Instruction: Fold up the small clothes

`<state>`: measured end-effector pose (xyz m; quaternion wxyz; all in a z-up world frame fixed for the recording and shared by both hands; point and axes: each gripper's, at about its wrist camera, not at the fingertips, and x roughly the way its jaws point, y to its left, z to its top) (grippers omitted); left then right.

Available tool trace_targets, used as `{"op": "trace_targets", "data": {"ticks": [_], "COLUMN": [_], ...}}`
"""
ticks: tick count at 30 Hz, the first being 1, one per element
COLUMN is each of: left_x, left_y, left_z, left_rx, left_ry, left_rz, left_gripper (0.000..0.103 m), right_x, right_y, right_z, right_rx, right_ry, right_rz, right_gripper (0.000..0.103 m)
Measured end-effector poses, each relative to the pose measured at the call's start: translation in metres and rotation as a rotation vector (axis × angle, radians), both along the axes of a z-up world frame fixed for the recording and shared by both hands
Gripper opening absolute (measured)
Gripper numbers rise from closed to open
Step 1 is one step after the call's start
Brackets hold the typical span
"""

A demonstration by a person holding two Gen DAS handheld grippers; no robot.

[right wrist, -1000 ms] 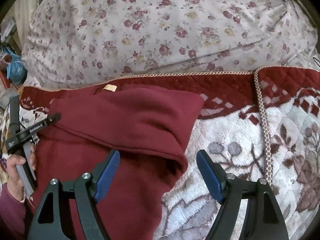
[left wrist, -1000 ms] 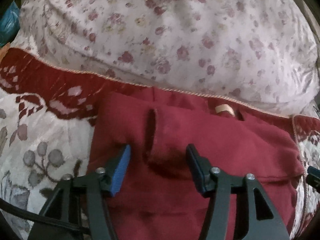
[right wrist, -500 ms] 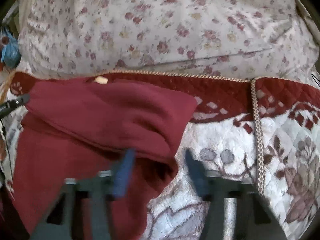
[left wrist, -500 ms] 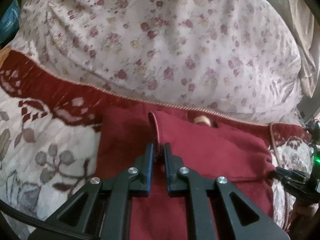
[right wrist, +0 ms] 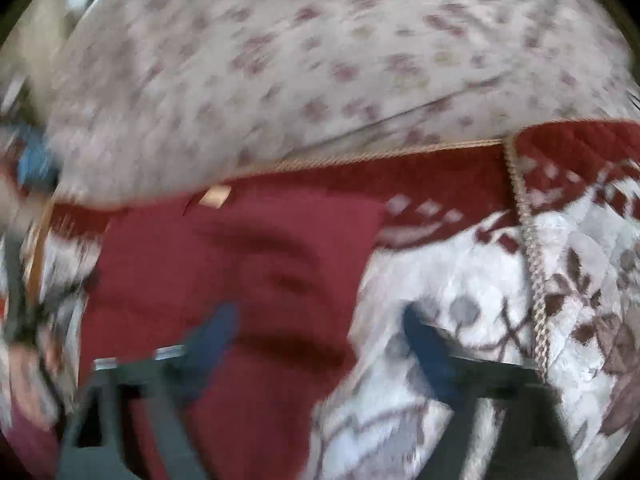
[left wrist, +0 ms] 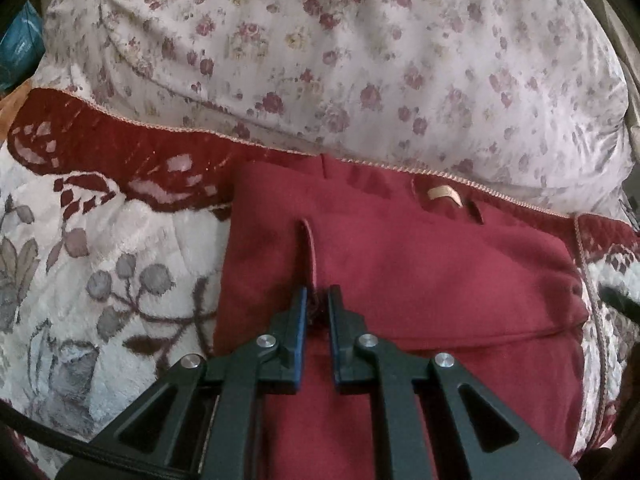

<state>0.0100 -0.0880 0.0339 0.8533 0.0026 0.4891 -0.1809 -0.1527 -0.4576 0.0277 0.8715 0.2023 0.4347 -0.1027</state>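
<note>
Garment [left wrist: 420,280], dark red, spread on a flowered bedspread [left wrist: 100,280], far edge just beside a flowered pillow [left wrist: 360,60]. Small tan label [left wrist: 442,194] near that far edge. Left gripper [left wrist: 318,300]: fingers [left wrist: 298,320] pinched on an upright ridge of the red cloth. Right gripper [right wrist: 316,328]: blurred, fingers [right wrist: 216,328] spreading wide, cloth's right edge between them, not pressed.

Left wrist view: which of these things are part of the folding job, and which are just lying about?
Part of the job:
- red garment, lying on the blanket
- left claw, shut on a ridge of the garment
- right claw, jaws opening, straddling the garment's edge

Lying about:
- patterned blanket
- floral pillow
- blue item at the far left edge
</note>
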Motion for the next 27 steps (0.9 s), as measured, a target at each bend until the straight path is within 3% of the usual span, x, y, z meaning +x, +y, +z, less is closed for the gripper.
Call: {"op": "trace_targets", "data": {"ticks": [3, 4, 5, 6, 7, 8, 11, 13, 15, 18, 21, 24, 27], "left_x": [0.001, 0.000, -0.001, 0.000, -0.001, -0.001, 0.000, 0.001, -0.001, -0.001, 0.000, -0.001, -0.002], "left_y": [-0.002, -0.003, -0.003, -0.005, -0.005, -0.006, -0.011, -0.013, -0.015, -0.014, -0.013, -0.012, -0.010], "left_z": [-0.004, -0.003, -0.004, -0.006, -0.006, -0.007, -0.010, -0.013, -0.013, -0.013, -0.014, -0.013, -0.013], "left_rx": [0.019, 0.023, 0.024, 0.024, 0.026, 0.029, 0.046, 0.061, 0.072, 0.071, 0.072, 0.076, 0.078], "left_ry": [0.015, 0.014, 0.012, 0.011, 0.009, 0.008, 0.005, -0.003, -0.011, -0.012, -0.014, -0.020, -0.024], "left_rz": [-0.001, -0.003, -0.005, -0.007, -0.008, -0.009, -0.011, -0.014, -0.017, -0.018, -0.018, -0.019, -0.020], "left_gripper": [0.010, 0.010, 0.010, 0.010, 0.010, 0.010, 0.010, 0.010, 0.010, 0.010, 0.010, 0.011, 0.011], "right_x": [0.032, 0.042, 0.049, 0.055, 0.059, 0.060, 0.063, 0.065, 0.064, 0.051, 0.030, 0.019, 0.006], "right_y": [-0.015, -0.023, -0.030, -0.029, -0.029, -0.027, -0.027, -0.028, -0.028, -0.017, 0.005, 0.031, 0.047], "right_z": [-0.020, -0.031, -0.042, -0.051, -0.056, -0.052, -0.040, -0.045, -0.052, -0.029, -0.008, -0.014, -0.042], "right_rx": [0.003, 0.058, 0.116, 0.153, 0.147, 0.088, -0.065, -0.114, -0.066, -0.044, -0.095, -0.171, -0.220], "right_ry": [0.027, 0.019, 0.025, 0.039, 0.042, 0.025, -0.004, 0.009, 0.031, 0.014, -0.006, 0.080, 0.228], "right_rz": [-0.057, -0.076, -0.084, -0.072, -0.063, -0.067, -0.105, -0.127, -0.140, -0.158, -0.103, -0.021, 0.069], "right_gripper": [0.088, 0.079, 0.058, 0.047, 0.041, 0.026, 0.015, 0.015, 0.016, 0.017, 0.037, 0.040, 0.040]}}
